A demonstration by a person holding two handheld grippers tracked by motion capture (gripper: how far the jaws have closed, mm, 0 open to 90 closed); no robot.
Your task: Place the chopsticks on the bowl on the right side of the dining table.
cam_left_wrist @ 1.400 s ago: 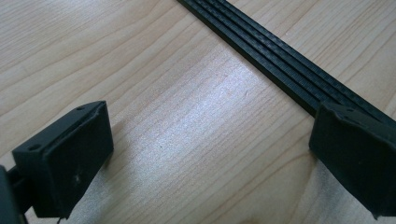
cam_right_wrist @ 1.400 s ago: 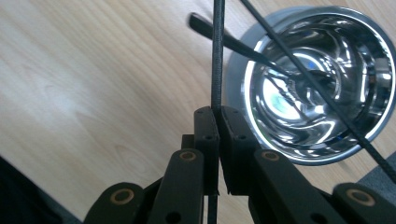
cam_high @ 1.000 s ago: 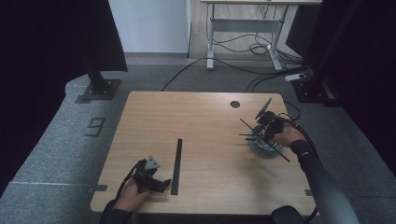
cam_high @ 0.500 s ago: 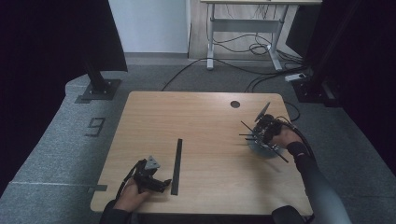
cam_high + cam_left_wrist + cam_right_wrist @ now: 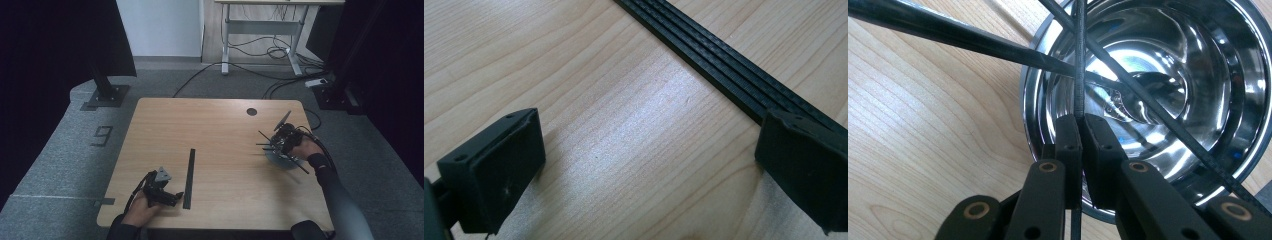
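My right gripper [image 5: 1081, 125] is shut on a thin black strip [image 5: 1079, 65], held edge-on just above a shiny steel bowl [image 5: 1158, 100]. Two more black strips [image 5: 973, 40] lie crossed over the bowl's rim. In the high view this gripper [image 5: 280, 142] hovers over the bowl [image 5: 275, 159] at the table's right side, with strips sticking out around it. My left gripper [image 5: 170, 196] rests open near the front left edge, beside a long flat black strip [image 5: 189, 170]. In the left gripper view the jaws [image 5: 644, 165] stand wide apart over bare wood, and the strip [image 5: 724, 70] runs past the right jaw.
The wooden table [image 5: 220, 125] has a round cable hole [image 5: 251, 111] at its back right. Black stands [image 5: 105, 92] and loose cables [image 5: 270, 52] are on the grey floor behind the table, along with a second desk frame [image 5: 260, 30].
My right gripper has sunk a little toward the bowl with the strip still in its jaws. The left gripper has not moved.
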